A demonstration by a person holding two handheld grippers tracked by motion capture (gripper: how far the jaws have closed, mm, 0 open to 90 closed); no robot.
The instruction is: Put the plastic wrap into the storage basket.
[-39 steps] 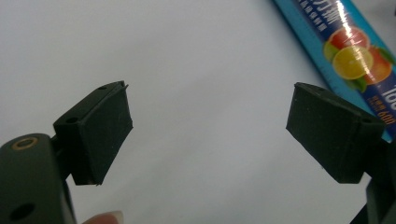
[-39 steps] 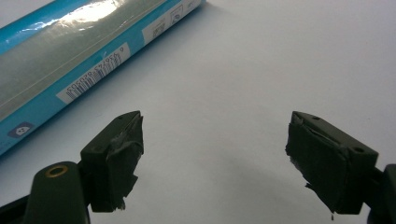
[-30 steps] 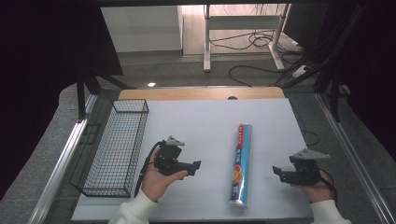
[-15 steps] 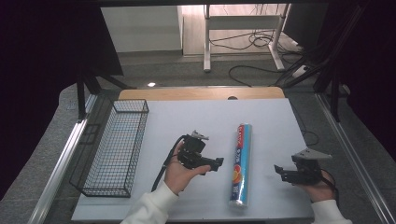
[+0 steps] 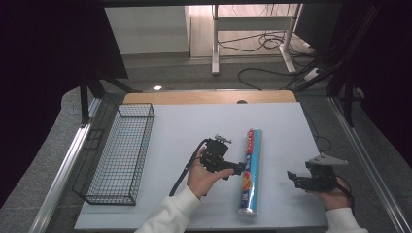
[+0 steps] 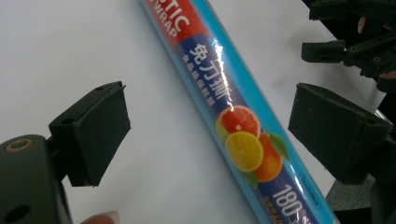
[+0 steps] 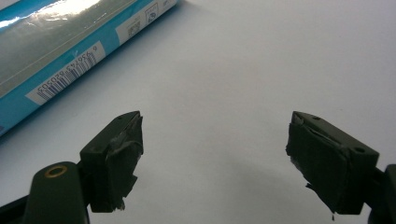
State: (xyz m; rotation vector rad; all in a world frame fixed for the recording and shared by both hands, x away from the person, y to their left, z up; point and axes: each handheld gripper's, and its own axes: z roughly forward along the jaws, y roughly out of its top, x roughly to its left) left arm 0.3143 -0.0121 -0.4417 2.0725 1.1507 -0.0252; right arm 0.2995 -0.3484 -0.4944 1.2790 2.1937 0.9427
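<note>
a long, slim roll of plastic wrap (image 5: 250, 171) lies flat on the white table (image 5: 184, 126), its glossy blue sleeve printed with a red band, white lettering and a picture of cut oranges; the film catches the light in bright streaks. its near end shows a silvery side panel and a white barcode label in the right gripper view.

the left gripper (image 5: 237, 169), hard black plastic with blocky rubber-faced pads, sits just left of the roll near its middle. in the left gripper view its jaws are spread wide, one on each side of the roll, with clear table between each pad and the sleeve, so they are not touching it.

the right gripper (image 5: 293, 178) is well to the right of the roll, near its lower end. its jaws are also spread wide over bare table, the pad faces (image 7: 116, 161) rough and wrapped in worn, fraying black tape.

far to the left of the roll stands a rectangular black wire basket (image 5: 97, 187) of fine mesh, with nothing in it.
</note>
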